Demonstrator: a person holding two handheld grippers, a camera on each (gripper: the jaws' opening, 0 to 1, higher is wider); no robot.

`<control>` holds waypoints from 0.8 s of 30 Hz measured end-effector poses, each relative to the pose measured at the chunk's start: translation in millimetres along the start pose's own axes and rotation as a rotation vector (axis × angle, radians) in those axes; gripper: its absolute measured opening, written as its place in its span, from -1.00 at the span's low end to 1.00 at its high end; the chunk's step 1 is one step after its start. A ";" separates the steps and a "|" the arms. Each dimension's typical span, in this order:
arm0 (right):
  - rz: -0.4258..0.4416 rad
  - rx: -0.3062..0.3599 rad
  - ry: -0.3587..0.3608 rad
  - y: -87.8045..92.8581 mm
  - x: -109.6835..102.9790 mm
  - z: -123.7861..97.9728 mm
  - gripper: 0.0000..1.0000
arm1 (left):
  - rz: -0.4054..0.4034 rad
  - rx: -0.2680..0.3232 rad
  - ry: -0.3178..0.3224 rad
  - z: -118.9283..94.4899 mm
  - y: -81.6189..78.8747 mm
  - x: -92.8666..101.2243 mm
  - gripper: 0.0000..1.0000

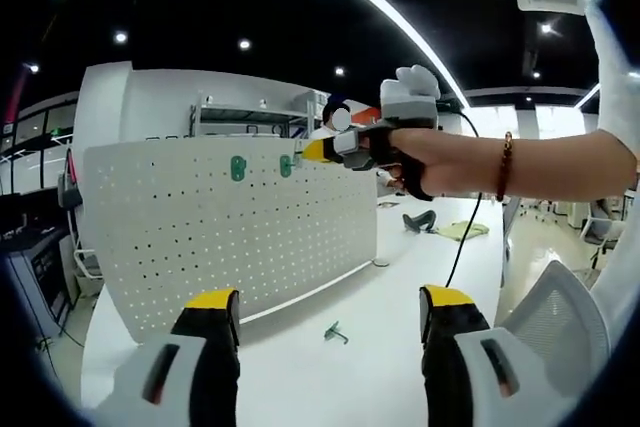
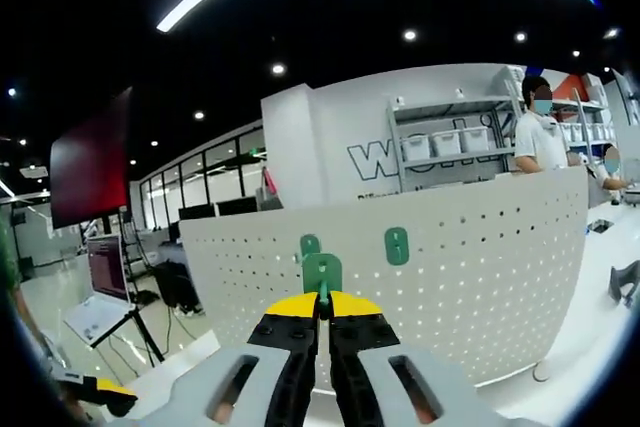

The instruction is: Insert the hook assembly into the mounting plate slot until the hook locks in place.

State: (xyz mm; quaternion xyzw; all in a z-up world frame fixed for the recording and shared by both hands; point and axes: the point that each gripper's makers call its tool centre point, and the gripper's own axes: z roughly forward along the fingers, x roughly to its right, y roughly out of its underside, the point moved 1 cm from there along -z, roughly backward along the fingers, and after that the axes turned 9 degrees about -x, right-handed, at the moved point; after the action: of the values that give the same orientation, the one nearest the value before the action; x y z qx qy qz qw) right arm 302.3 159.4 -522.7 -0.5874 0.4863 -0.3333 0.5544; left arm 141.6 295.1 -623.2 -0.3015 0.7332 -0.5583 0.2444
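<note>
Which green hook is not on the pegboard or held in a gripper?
The green hook lying flat on the white table before the pegboard; others are mounted or gripped.

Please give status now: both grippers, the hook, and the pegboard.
Left gripper open, idle over table. Right gripper shut on green hook, at the pegboard top edge. Two hooks already mounted; spare hook on table.

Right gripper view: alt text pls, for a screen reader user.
The right claw, shut on a green hook, holds it up to a white pegboard where two green hooks are already mounted. Behind the board, a person stands by shelving.
</note>
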 end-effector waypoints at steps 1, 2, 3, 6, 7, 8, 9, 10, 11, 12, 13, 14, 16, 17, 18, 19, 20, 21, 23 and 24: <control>-0.004 0.002 0.000 -0.9 -0.3 1.3 -0.97 | 0.000 -0.001 -0.001 0.1 0.4 -0.2 0.50; -0.010 0.003 0.002 -1.7 -0.1 2.6 -0.97 | 0.001 0.001 -0.003 0.2 1.0 -0.2 0.51; -0.011 0.001 0.005 -2.1 0.3 3.8 -0.97 | 0.001 0.000 -0.004 0.3 1.3 -0.1 0.51; -0.009 0.005 0.006 -5.0 0.2 6.7 -0.97 | -0.004 0.002 0.003 0.2 1.4 1.8 0.52; -0.012 0.008 0.010 -6.2 0.2 7.8 -0.97 | -0.006 0.001 0.002 0.1 1.9 1.7 0.53; -0.012 0.007 0.014 -6.8 0.7 9.2 -0.97 | -0.005 -0.001 0.002 0.1 2.4 1.6 0.53; -0.009 0.008 0.017 -7.1 1.4 10.1 -0.97 | -0.004 -0.002 0.002 0.0 2.8 1.5 0.53; -0.006 0.010 0.020 -7.4 1.5 11.3 -0.97 | -0.005 -0.002 0.001 -0.1 2.8 1.2 0.53; -0.004 0.009 0.021 -7.3 1.6 12.4 -0.97 | -0.008 0.001 0.001 -0.2 2.5 0.8 0.54; -0.003 0.007 0.024 -6.9 1.1 13.4 -0.97 | -0.009 0.002 0.002 -0.2 2.5 0.6 0.54; -0.004 0.008 0.025 -7.1 0.9 14.0 -0.97 | -0.009 0.001 0.002 -0.1 2.5 0.4 0.54; -0.006 0.010 0.028 -7.4 0.6 14.7 -0.97 | -0.006 -0.001 0.001 0.0 2.9 0.0 0.54; -0.007 0.012 0.032 -8.7 0.6 17.3 -0.97 | -0.007 -0.001 0.001 0.1 3.0 -0.7 0.54; -0.006 0.011 0.033 -9.3 0.6 18.4 -0.97 | -0.010 -0.001 0.002 0.0 3.3 -1.0 0.54; -0.004 0.012 0.035 -10.4 0.5 19.9 -0.97 | -0.011 -0.001 0.002 -0.1 3.5 -1.4 0.54; -0.006 0.013 0.038 -11.2 0.3 20.6 -0.97 | -0.012 -0.002 0.001 -0.2 4.0 -2.0 0.53; -0.006 0.015 0.041 -12.3 0.5 21.4 -0.97 | -0.011 -0.002 0.001 -0.3 4.3 -2.4 0.54; -0.006 0.018 0.043 -13.7 0.3 22.7 -0.97 | -0.013 -0.002 0.000 -0.4 4.7 -3.3 0.54; -0.013 0.027 0.051 -15.7 0.2 25.1 -0.97 | -0.021 0.000 0.008 0.1 5.5 -3.4 0.54; -0.014 0.028 0.054 -15.9 0.1 26.4 -0.97 | -0.023 -0.002 0.010 0.7 6.1 -3.2 0.55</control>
State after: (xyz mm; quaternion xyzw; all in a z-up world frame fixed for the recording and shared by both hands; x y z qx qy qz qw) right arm 330.2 166.6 -511.4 -0.5736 0.4923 -0.3598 0.5469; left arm 143.2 298.1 -629.2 -0.3072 0.7316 -0.5618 0.2340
